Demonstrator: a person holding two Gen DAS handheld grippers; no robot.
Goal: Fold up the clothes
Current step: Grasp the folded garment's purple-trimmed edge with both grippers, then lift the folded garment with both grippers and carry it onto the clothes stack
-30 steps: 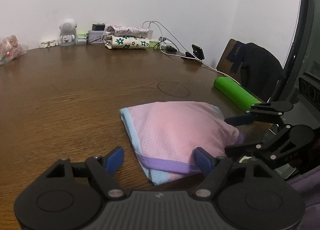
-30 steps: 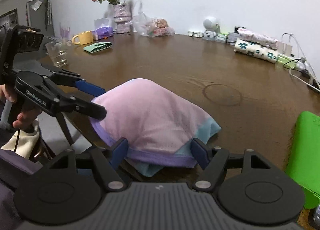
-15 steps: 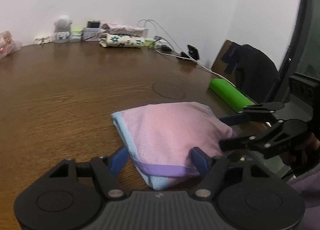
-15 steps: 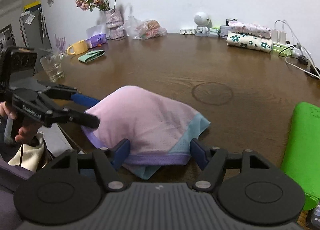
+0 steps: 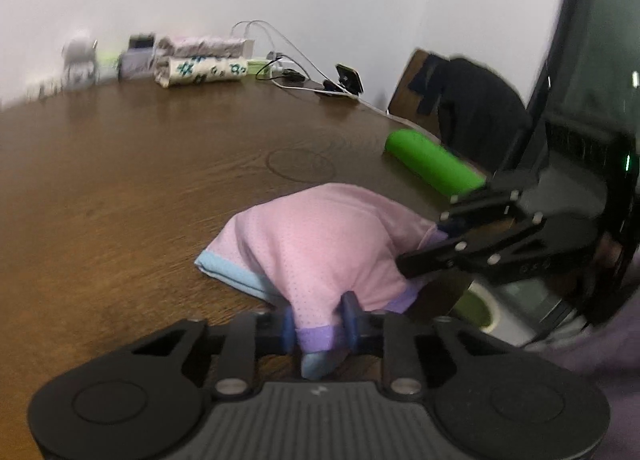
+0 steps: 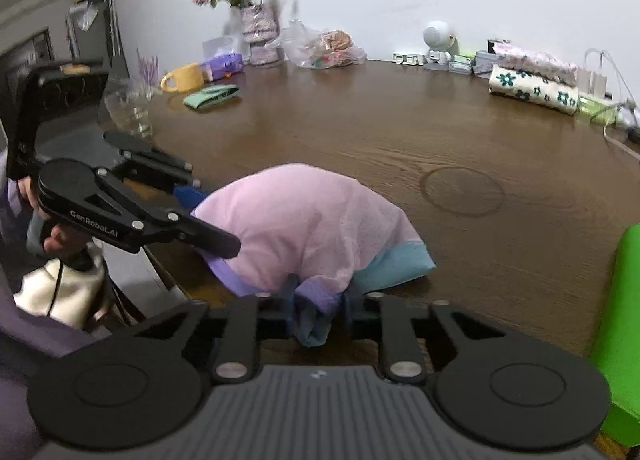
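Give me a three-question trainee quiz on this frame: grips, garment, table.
1. True or false: both the left gripper and the right gripper are clamped on the pink garment.
2. What colour band do the pads pinch? A) purple hem B) green C) white
3. Fill in: the green roll lies on the ____, apart from the garment.

Key: 1 true, both jaws have just been closing onto the hem. 2 A. 3 table.
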